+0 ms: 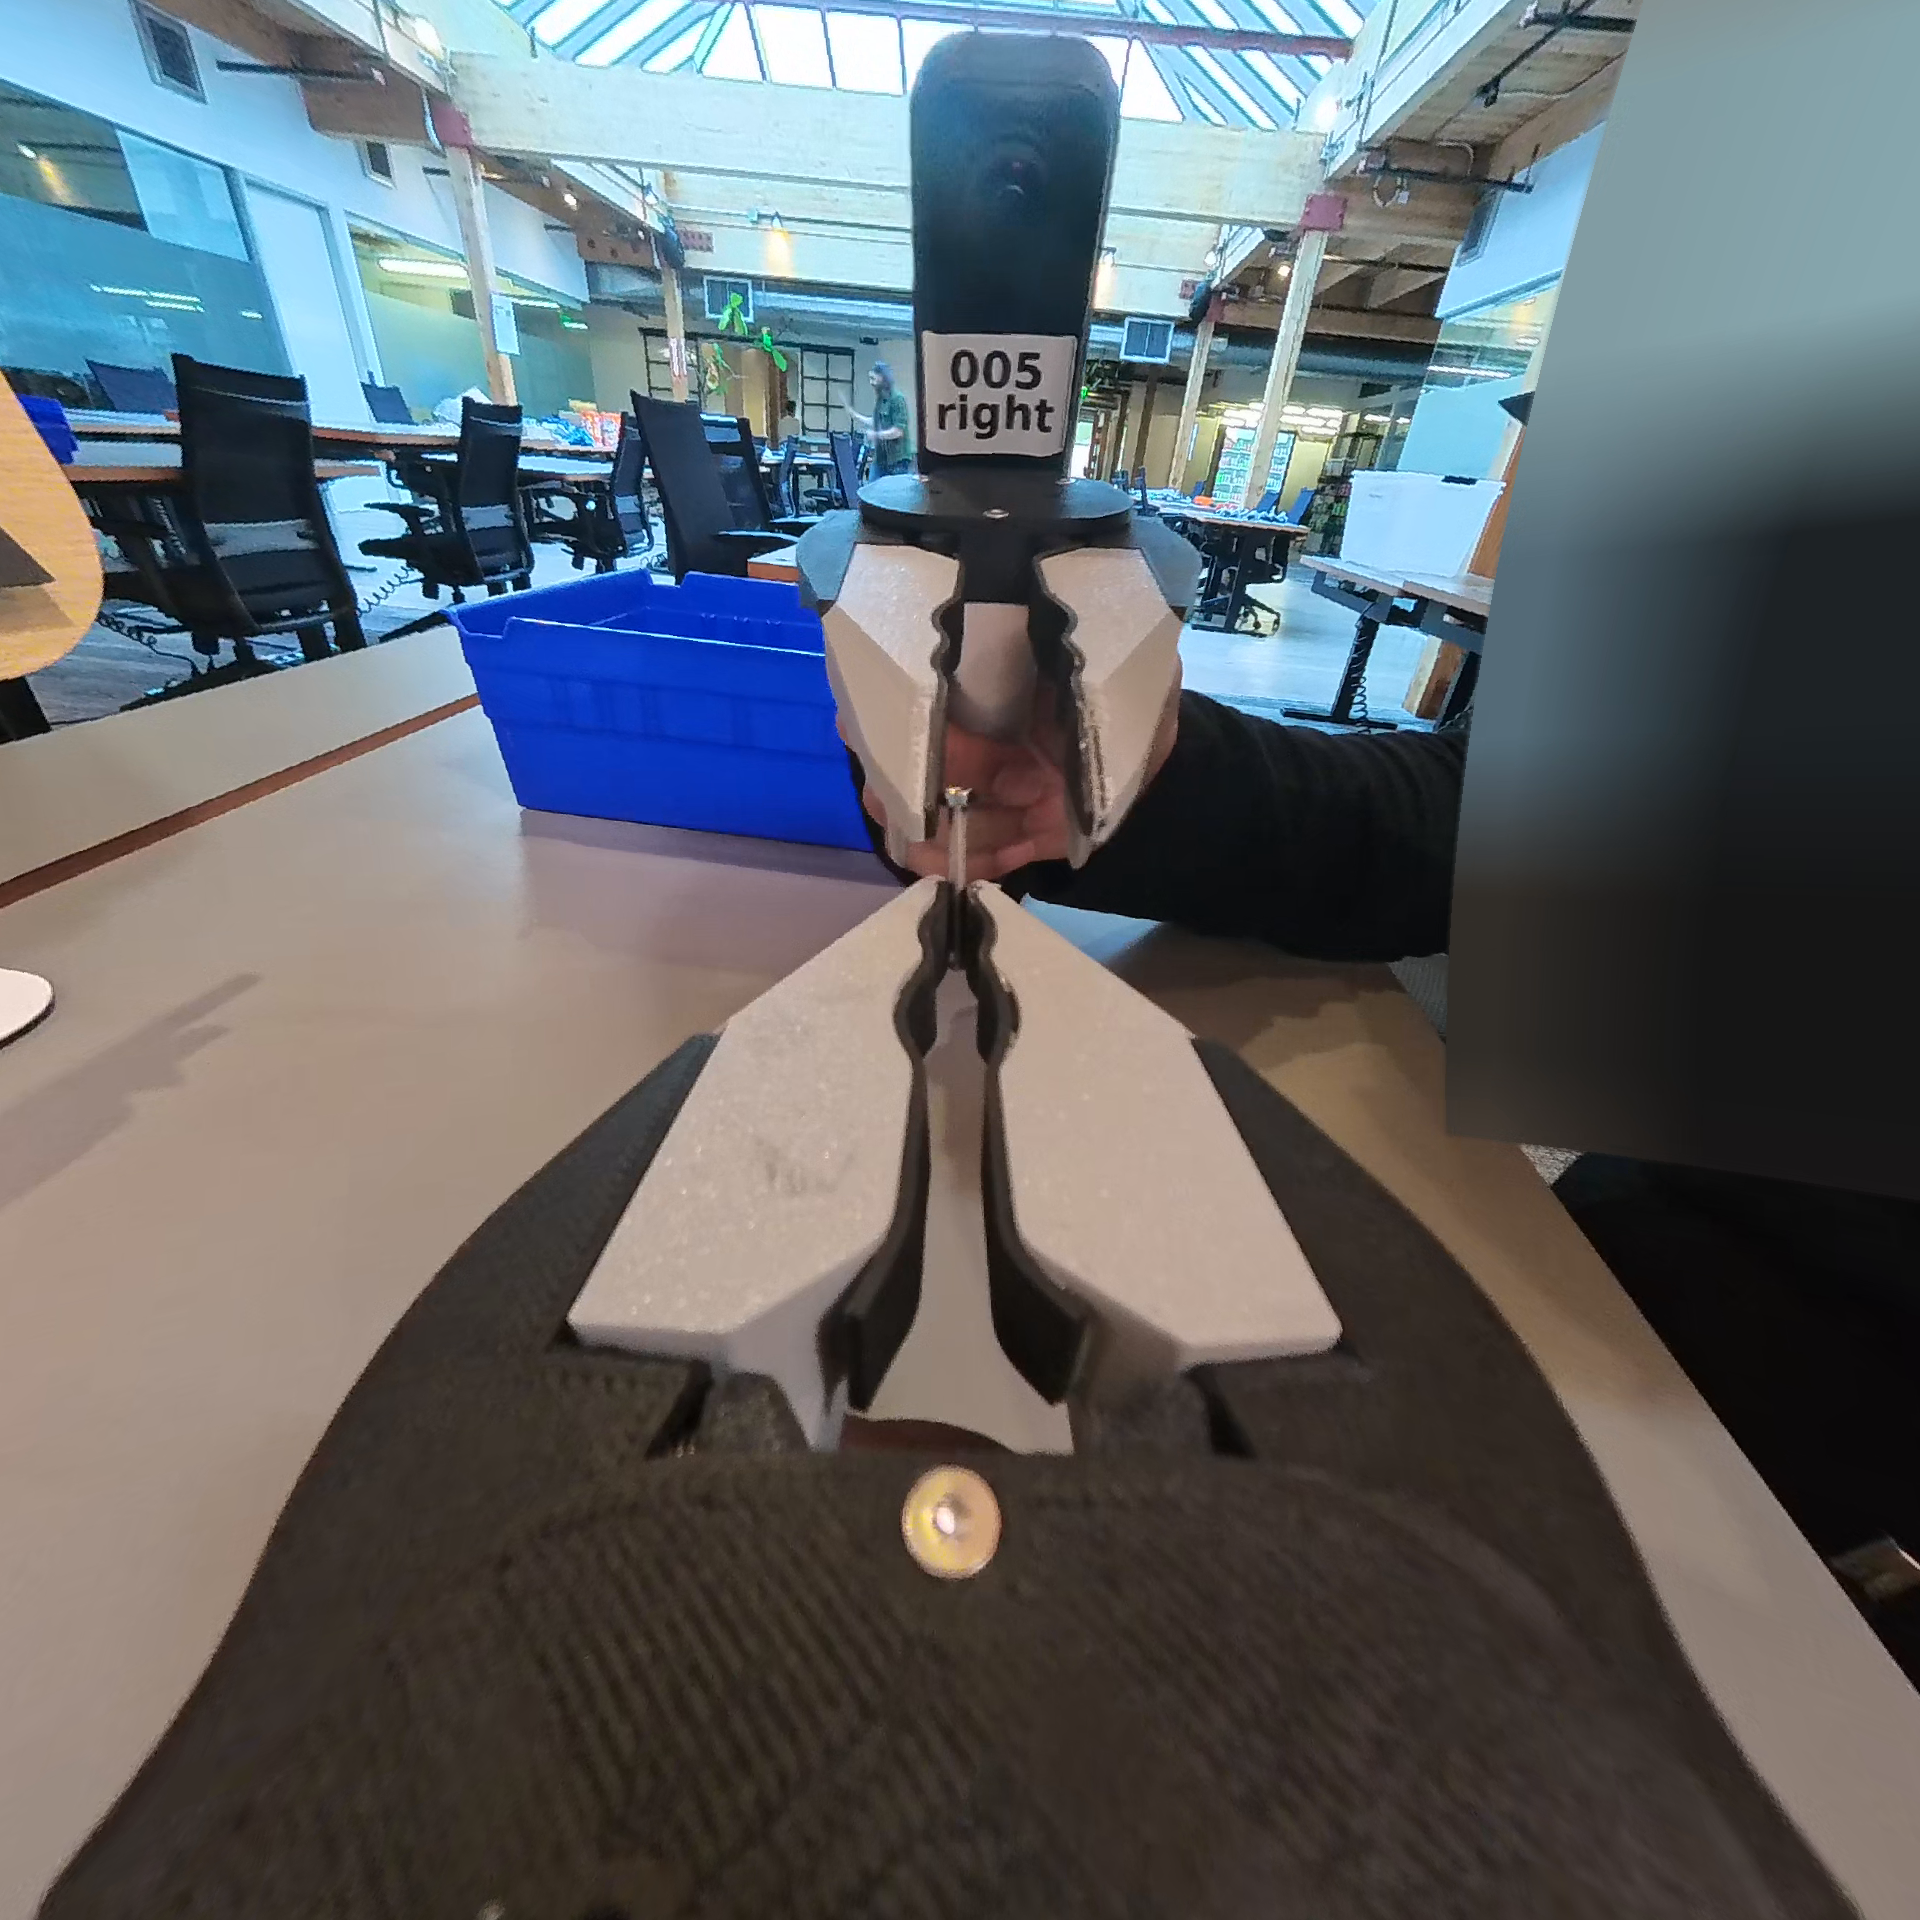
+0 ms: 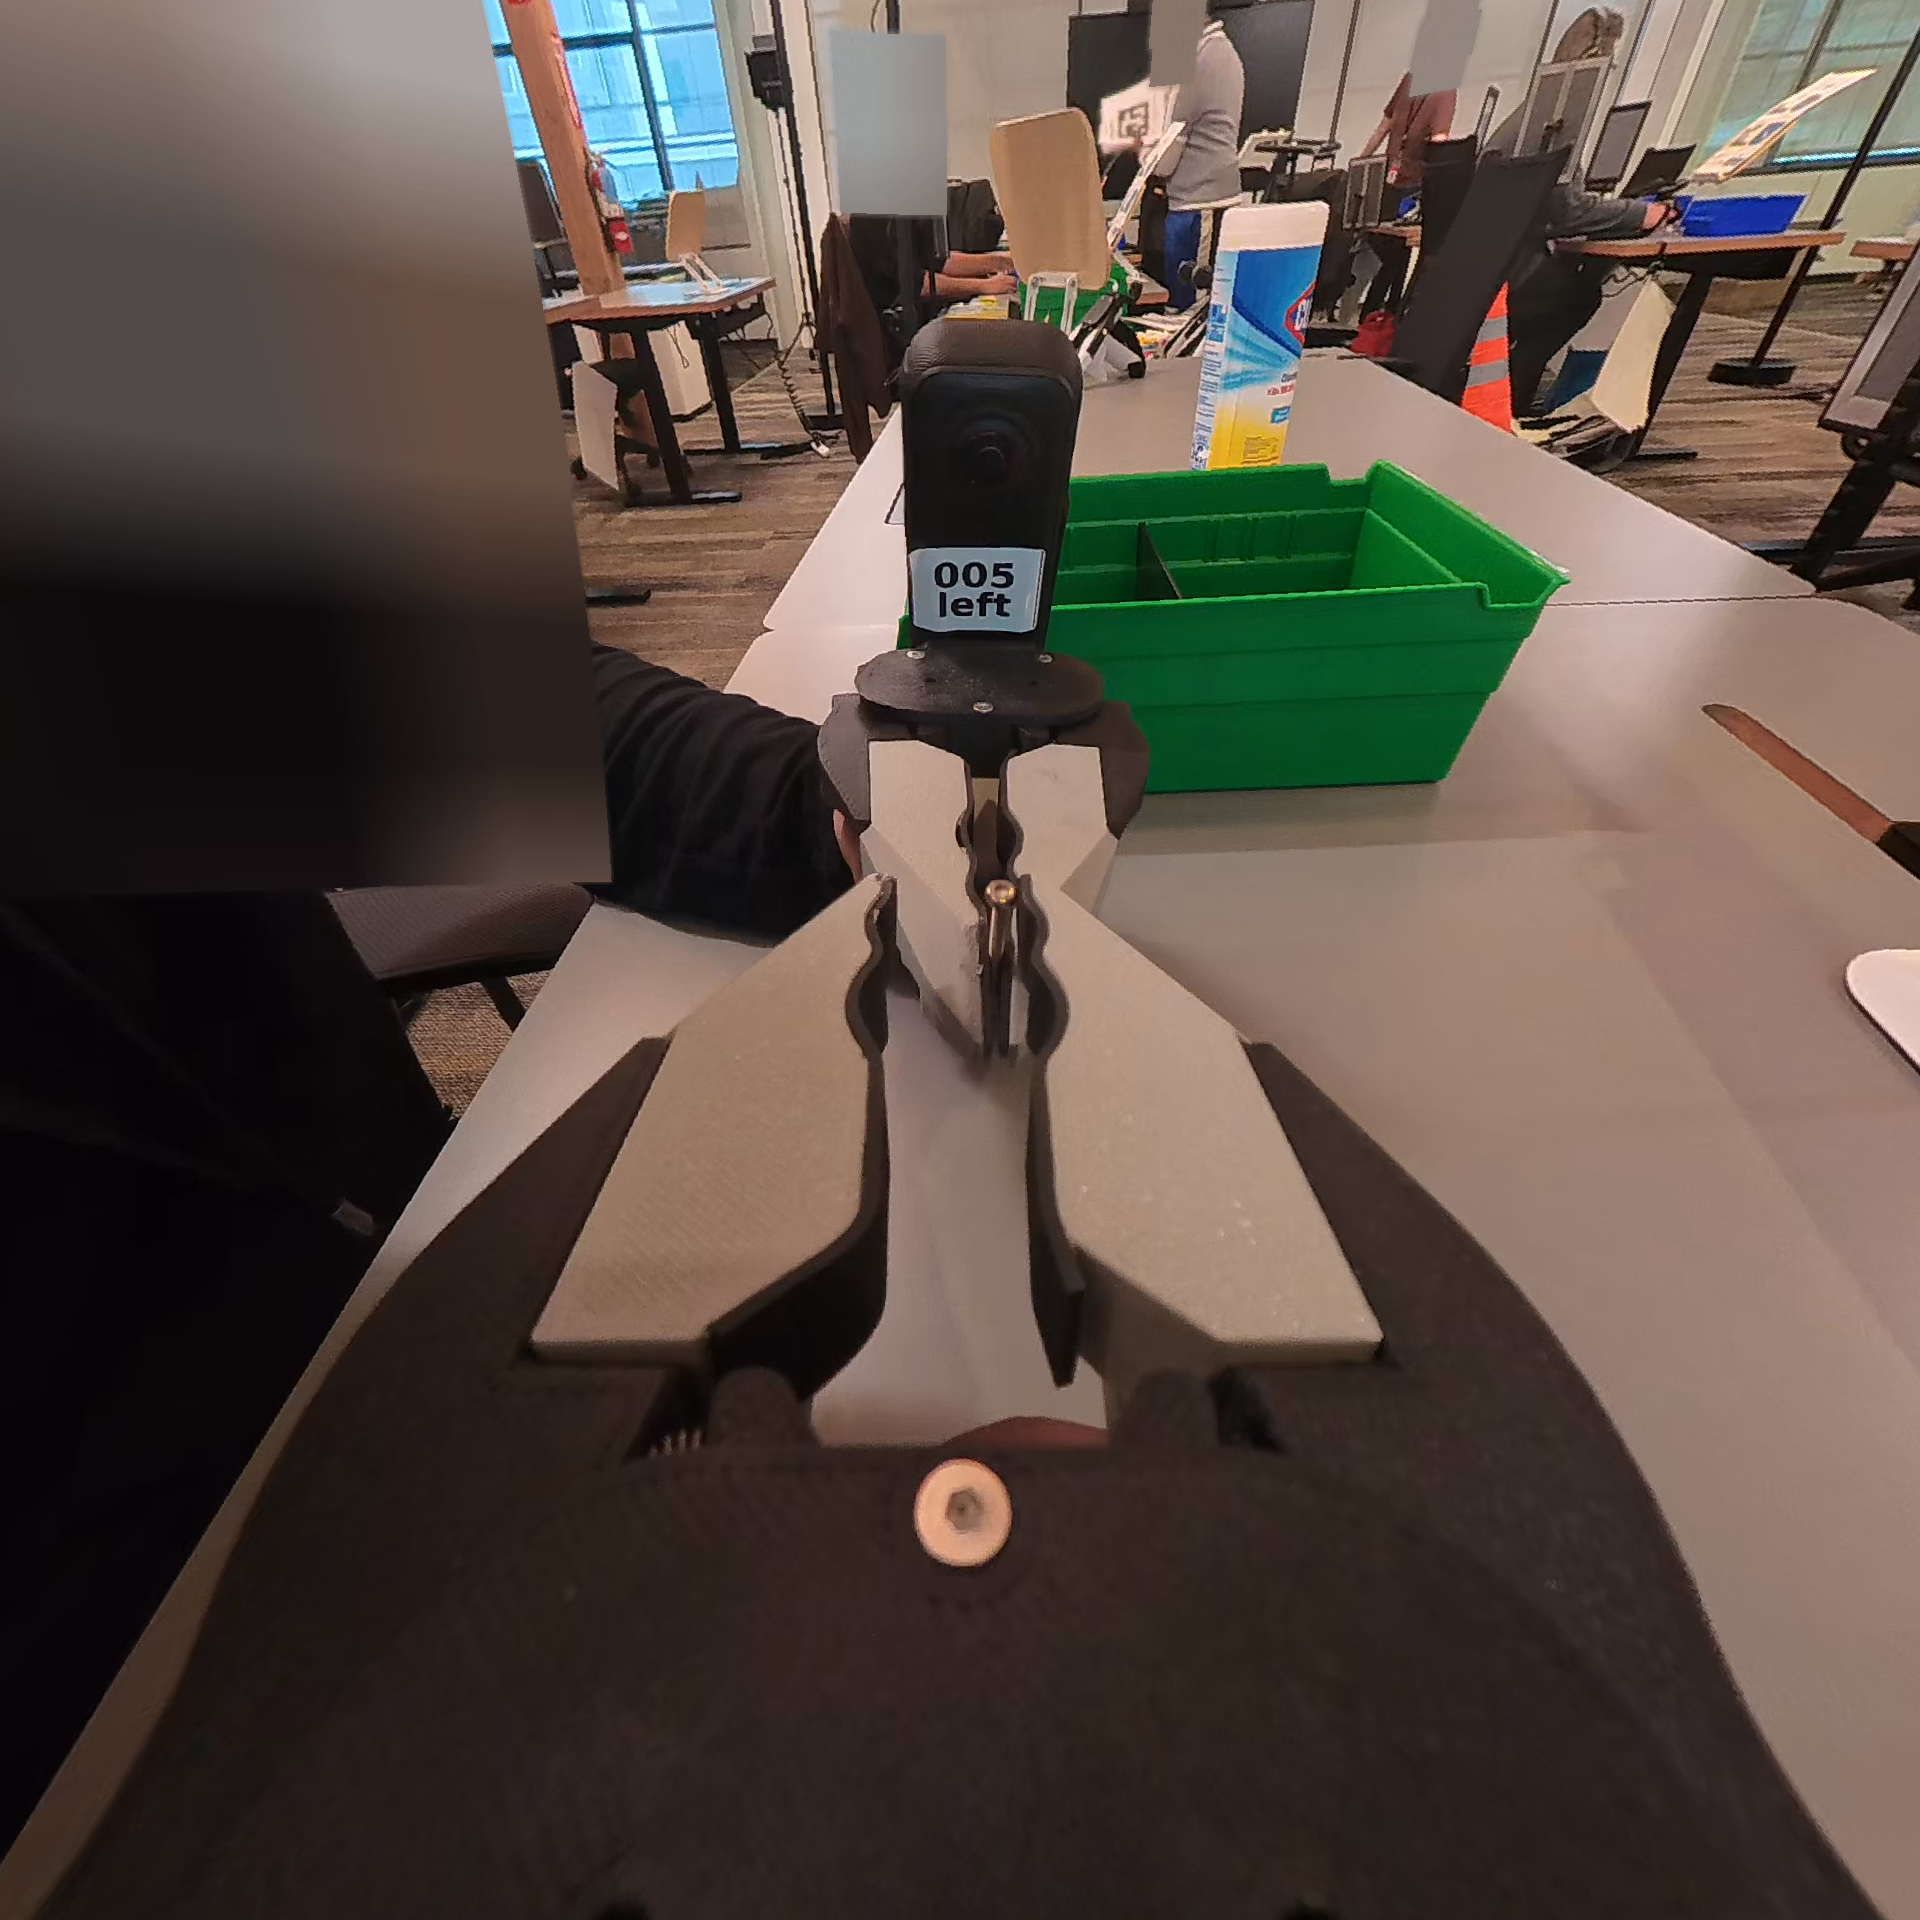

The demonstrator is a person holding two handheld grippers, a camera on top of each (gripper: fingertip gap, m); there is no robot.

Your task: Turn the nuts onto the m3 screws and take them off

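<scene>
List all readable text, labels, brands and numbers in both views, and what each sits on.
I don't quote writing; here is where it stands.
White sticker on the black camera, left wrist view: large print, readable.
Pale sticker on the black camera, right wrist view: large print, readable.
Wipes canister behind the green bin: brand label, partly cut off.
Paper sheet on a wooden post: too small to read.

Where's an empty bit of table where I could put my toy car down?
The grey table is bare left of the left gripper, in front of the blue bin. There is also bare tabletop between the green bin and the right gripper. It is crowded in the middle, where the grippers meet around the screw.
</scene>
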